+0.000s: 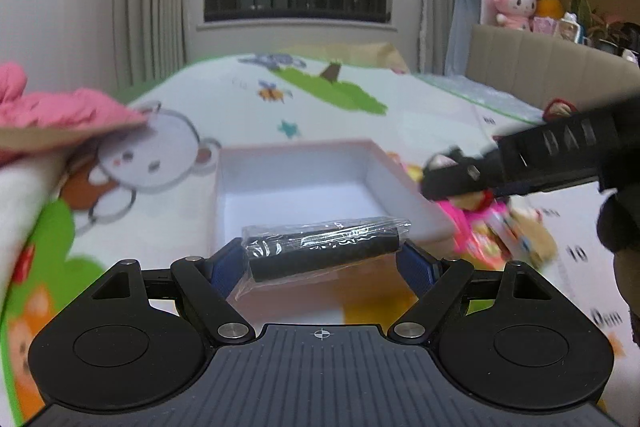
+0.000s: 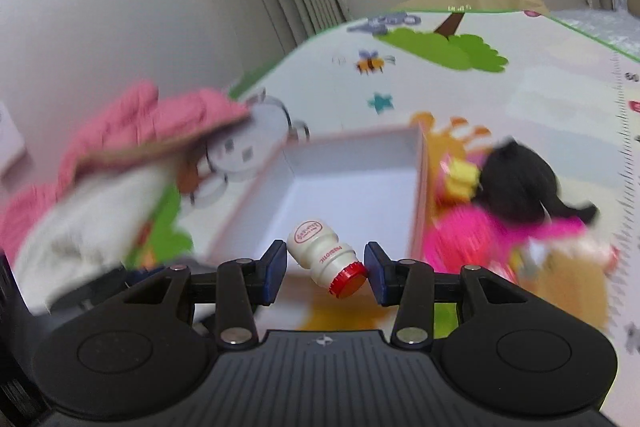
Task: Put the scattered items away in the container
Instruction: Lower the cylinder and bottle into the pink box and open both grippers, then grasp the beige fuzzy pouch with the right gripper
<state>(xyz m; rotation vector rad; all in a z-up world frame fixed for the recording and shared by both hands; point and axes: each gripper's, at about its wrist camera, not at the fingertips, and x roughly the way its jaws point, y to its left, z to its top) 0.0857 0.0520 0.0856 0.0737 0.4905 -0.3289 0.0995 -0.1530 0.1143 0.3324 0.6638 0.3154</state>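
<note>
Bottle [image 2: 325,261] tilted, cap toward camera (right hand-held gripper [image 2: 326,269]).

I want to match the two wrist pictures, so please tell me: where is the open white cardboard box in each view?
Left wrist view: the open white cardboard box sits in the centre, just beyond the plastic-wrapped black cylinder between the left gripper fingers.
Right wrist view: the box is in the centre, beyond the small white bottle with a red cap.
Shared landmark: the teal star printed on the play mat behind the box.
</note>
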